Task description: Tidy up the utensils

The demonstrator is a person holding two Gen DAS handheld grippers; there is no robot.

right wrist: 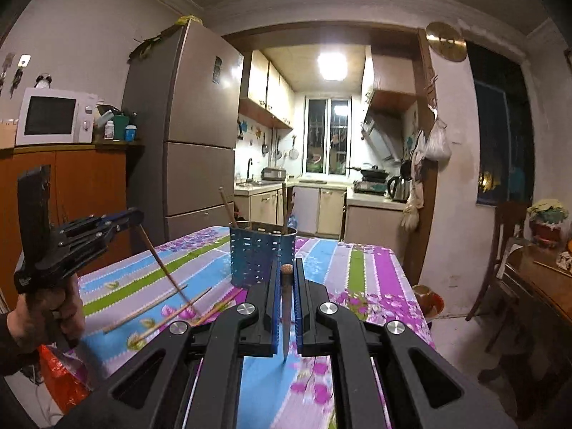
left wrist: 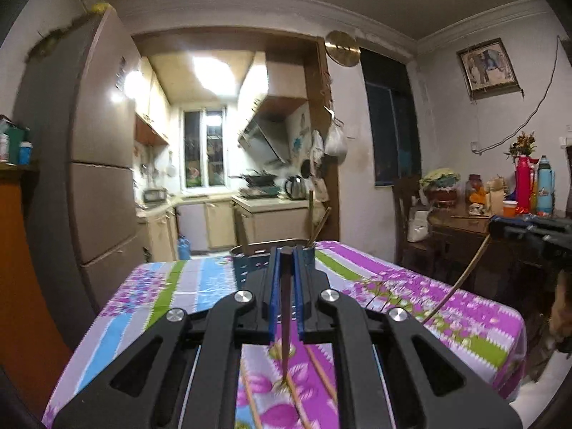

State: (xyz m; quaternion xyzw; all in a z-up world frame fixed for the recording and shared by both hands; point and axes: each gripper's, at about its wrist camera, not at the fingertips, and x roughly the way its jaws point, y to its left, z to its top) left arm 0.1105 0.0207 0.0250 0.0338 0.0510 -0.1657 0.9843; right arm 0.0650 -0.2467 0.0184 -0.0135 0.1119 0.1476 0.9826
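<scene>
A: Our left gripper clamps a chopstick near its top; our right gripper pinches another chopstick that hangs tip-down.

B: Either could swing and snag the blue holder rim, tipping it. Loose chopsticks lie towards the table's left edge; open cloth remains on the right.

Both views low over table, kitchenward
</scene>
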